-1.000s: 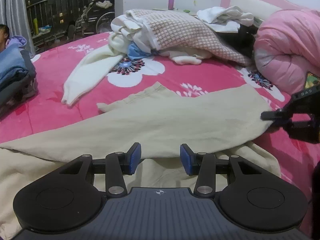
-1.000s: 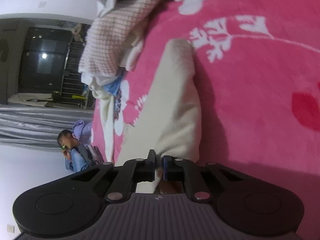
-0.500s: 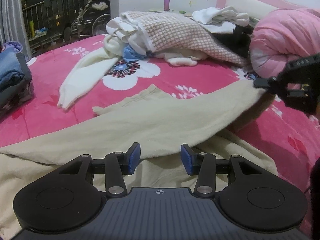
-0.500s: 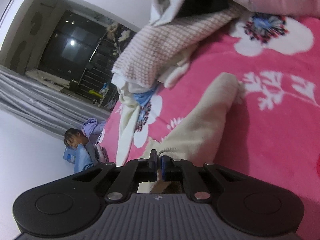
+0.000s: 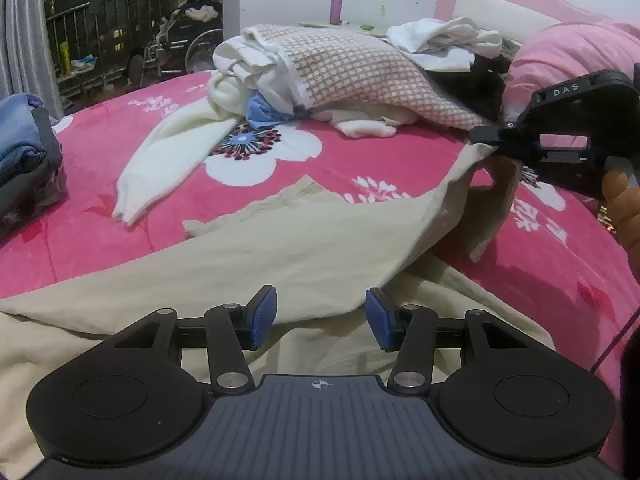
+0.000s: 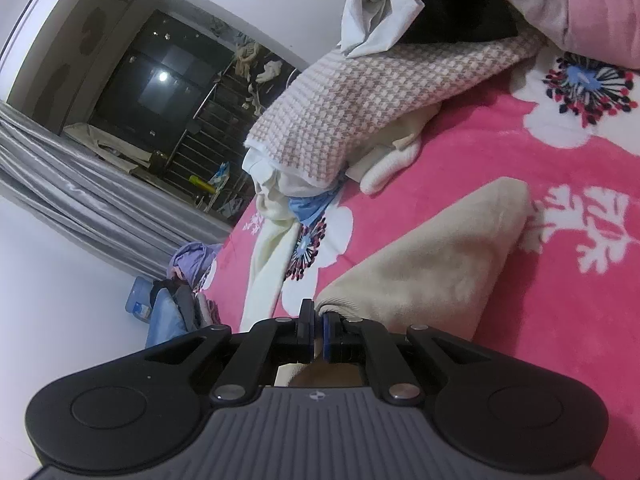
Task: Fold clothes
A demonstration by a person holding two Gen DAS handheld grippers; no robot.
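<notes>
The beige garment (image 5: 304,248) lies spread across the pink flowered bedspread (image 5: 120,184), its near part bunched under the left gripper (image 5: 321,317). One corner of it is pinched in the right gripper (image 6: 317,334), whose jaws are closed on the cloth and hold that corner lifted off the bed, so the fabric hangs in a slanting sheet from the raised corner down to the bed. In the left wrist view the right gripper (image 5: 486,136) shows at the right edge, with the fingers (image 5: 618,196) of the person's hand behind it. The left gripper hovers just above the garment with its jaws partly apart; they have just been opening, and nothing sits between the blue pads (image 5: 264,316).

Farther back on the bed sits a heap of unfolded laundry (image 5: 344,76) topped by a checked pink-and-white cloth (image 6: 360,104), with a cream garment (image 5: 168,160) trailing out of it. A pink quilt (image 5: 572,56) is bundled by the headboard, and a stack of folded clothes (image 5: 24,160) sits at the left edge of the bed.
</notes>
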